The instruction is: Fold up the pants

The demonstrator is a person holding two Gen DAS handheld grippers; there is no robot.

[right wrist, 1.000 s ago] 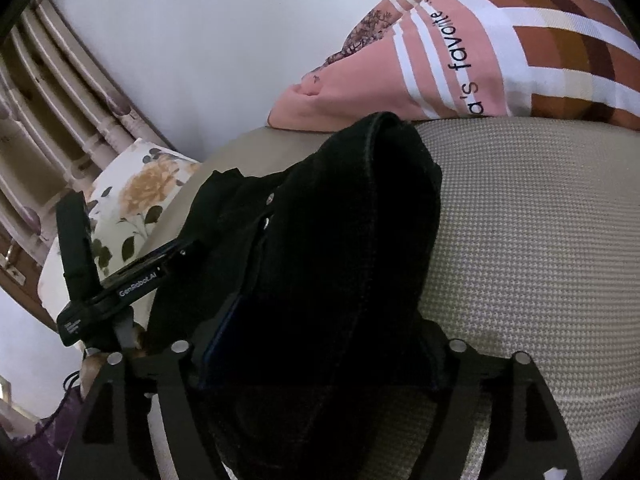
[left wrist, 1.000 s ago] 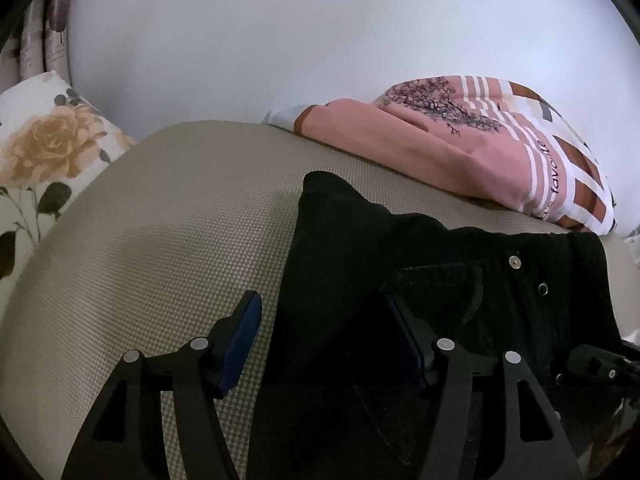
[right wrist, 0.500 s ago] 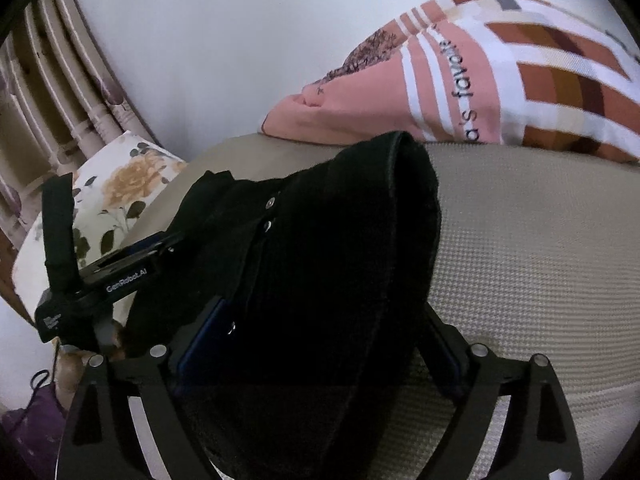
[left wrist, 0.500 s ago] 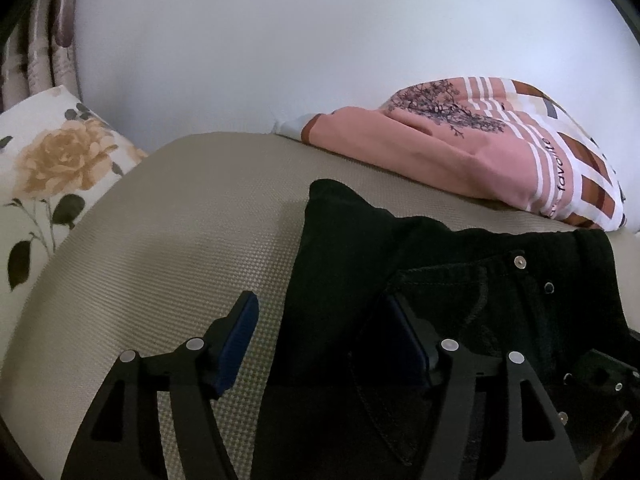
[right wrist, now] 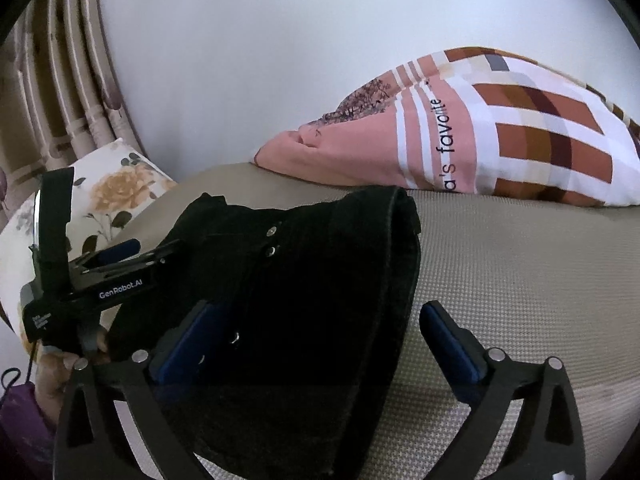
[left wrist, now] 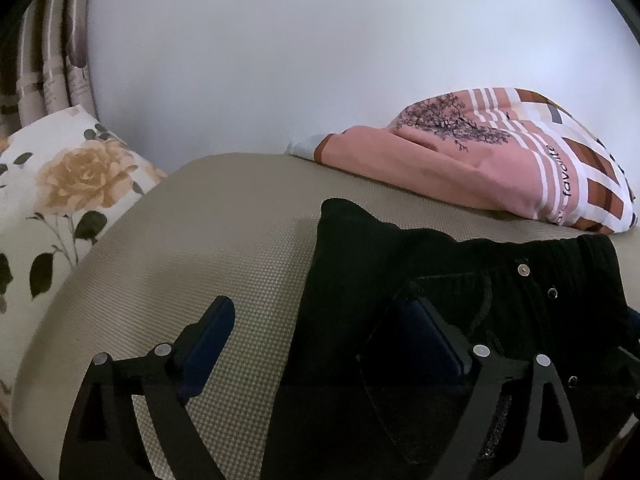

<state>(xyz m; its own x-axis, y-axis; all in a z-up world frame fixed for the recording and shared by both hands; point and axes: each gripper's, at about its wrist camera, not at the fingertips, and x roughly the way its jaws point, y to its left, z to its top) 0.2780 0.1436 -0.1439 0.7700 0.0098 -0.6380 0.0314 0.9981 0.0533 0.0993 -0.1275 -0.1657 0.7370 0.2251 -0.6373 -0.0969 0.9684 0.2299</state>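
pants (right wrist: 304, 300) folded on bed (right wrist: 500, 280) | both tools wide, gripping nothing

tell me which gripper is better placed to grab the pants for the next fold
Right, probably: the right gripper is open with the black pants bunched between its fingers; the left gripper only straddles their edge.

Bare bed surface (left wrist: 208, 240) lies left of the black pants (left wrist: 400, 280) and right of them too. The pink blanket (right wrist: 460, 132) blocks the far edge; a floral pillow (left wrist: 60, 200) bounds the left.
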